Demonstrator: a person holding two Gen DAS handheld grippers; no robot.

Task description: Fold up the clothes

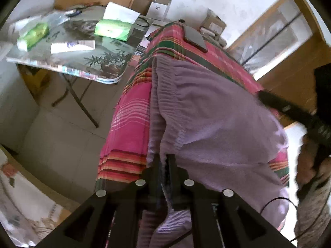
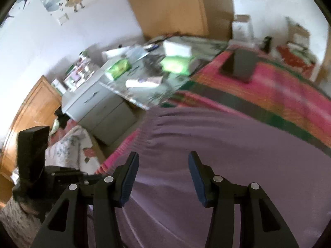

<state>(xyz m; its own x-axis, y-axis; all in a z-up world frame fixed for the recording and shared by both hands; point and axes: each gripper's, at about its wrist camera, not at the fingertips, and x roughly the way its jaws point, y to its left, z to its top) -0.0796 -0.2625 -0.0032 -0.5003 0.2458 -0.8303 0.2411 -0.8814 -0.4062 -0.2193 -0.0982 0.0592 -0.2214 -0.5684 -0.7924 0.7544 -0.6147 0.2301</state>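
A lilac garment with an elastic waistband lies on a pink striped bedspread. My left gripper is shut on the garment's near edge, and cloth hangs down between its fingers. The right gripper's handle and the hand holding it show at the right of the left wrist view. In the right wrist view my right gripper is open and empty just above the garment, near its gathered waistband. The bedspread shows beyond it.
A dark phone-like slab lies on the far end of the bedspread. A folding table with green packs and a tube stands to the left. A grey drawer unit stands beside it. Boxes line the far wall.
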